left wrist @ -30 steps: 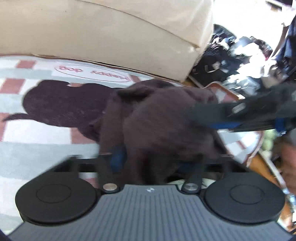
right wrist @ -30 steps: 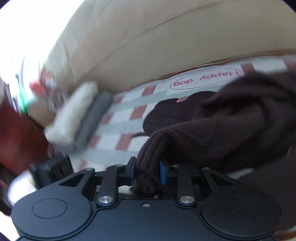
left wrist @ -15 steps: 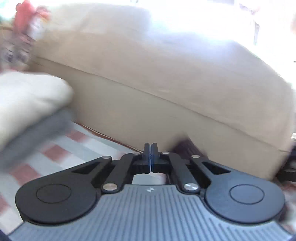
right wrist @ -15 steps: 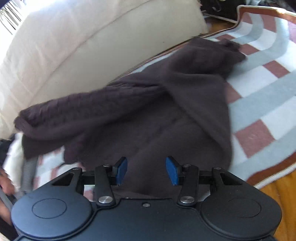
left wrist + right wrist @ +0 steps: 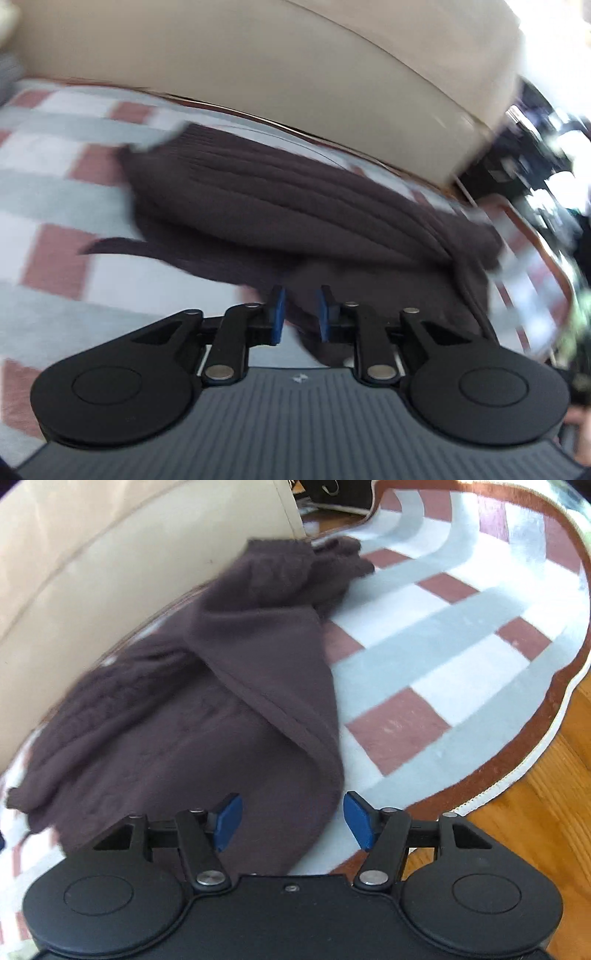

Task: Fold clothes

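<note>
Sweater (image 5: pixel 192 709) lies bunched mid-frame on the checked rug (image 5: pixel 461 657). Right gripper (image 5: pixel 291 821), jaws just widening, and left gripper (image 5: pixel 298 314), just parting, grasp nothing. Best catch a hem edge, then pull flat.

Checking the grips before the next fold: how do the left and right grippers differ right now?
The left gripper has a narrow gap after just opening; the right gripper, also just opening, is spread wide. Dark sweater fabric shows between the left's pads; the right's span the sweater's edge and some rug. Both have blue pads, point down at the sweater, and neither visibly clamps it.
</note>
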Demonstrator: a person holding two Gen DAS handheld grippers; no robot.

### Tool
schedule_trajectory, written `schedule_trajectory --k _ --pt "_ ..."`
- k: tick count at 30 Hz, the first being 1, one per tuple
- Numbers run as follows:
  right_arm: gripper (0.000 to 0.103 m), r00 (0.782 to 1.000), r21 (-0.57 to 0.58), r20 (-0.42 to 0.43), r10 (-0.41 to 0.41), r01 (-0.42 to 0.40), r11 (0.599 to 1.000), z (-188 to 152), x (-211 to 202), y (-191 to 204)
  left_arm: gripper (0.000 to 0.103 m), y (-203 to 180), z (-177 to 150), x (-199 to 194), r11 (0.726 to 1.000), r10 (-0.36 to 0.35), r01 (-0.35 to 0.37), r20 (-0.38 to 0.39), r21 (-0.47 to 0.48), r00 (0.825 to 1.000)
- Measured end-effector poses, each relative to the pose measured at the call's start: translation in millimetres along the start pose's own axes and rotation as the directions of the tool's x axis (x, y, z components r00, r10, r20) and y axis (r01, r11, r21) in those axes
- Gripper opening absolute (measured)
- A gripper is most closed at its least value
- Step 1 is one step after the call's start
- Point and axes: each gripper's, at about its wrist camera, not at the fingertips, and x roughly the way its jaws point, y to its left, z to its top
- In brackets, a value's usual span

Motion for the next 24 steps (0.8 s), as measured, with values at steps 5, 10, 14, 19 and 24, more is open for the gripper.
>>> schedule_trajectory --k 5,10,14,19,24 --pt "0.01 0.988 -0.027 0.067 0.137 -0.135 0.99 10 0 -6 0.041 -56 -10 15 0.983 -0.083 0.088 -0.035 0.162 0.996" --pt "0.01 0.952 -0.156 0.139 0.274 -0.252 0.955 54 -48 23 0.045 -96 -3 20 0.978 -0.089 0.084 0.02 0.19 0.996" --pt "0.01 0.889 -0.287 0.148 0.432 -0.38 0.879 87 -82 62 0.058 -124 13 12 0.955 -0.243 0.236 0.02 0.179 0.97" --pt "0.009 0.82 -0.379 0.091 0.566 -0.497 0.781 104 -103 97 0.083 -169 25 16 0.899 -0.36 0.352 -0.019 0.262 0.933" --pt "0.009 0.785 -0.428 0.023 0.619 -0.552 0.716 90 -125 103 0.083 -197 35 39 0.888 -0.331 0.344 -0.093 0.304 0.939"
